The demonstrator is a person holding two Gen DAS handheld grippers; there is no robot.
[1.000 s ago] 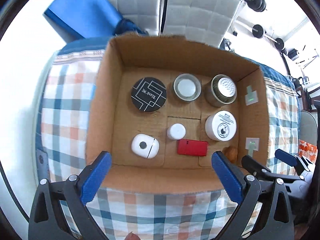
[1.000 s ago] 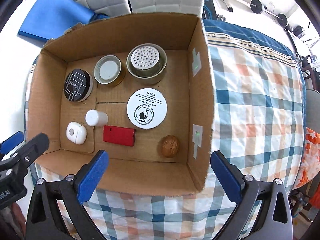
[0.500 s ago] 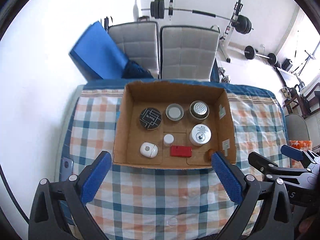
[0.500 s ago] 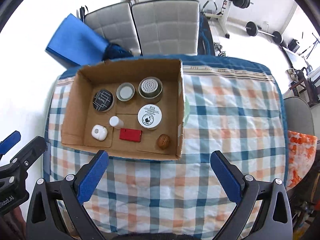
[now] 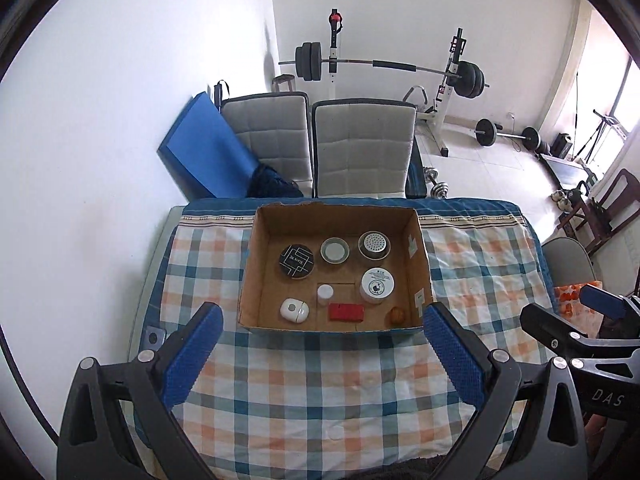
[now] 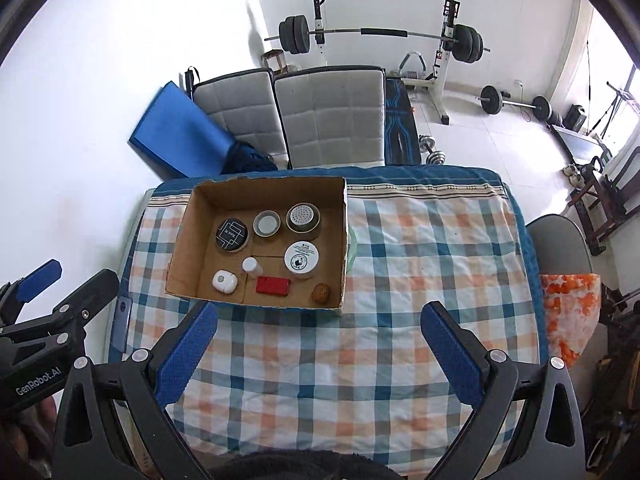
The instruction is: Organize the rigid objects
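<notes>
The left gripper and right gripper hang above the checked tablecloth — jaws spread, empty. In the cardboard box near the table's far left corner lie eight small objects, the walnut at its near right corner.

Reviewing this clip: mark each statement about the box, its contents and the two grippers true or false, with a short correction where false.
1. Both grippers are open and hold nothing. True: the left gripper and right gripper are both empty.
2. The red block lies on the checked cloth outside the box. False: it lies inside the cardboard box, near the front wall.
3. The walnut sits in the box's front right corner. True.
4. The black patterned lid is in the back row. True.
5. The box is closed with flaps. False: it is open-topped.
</notes>
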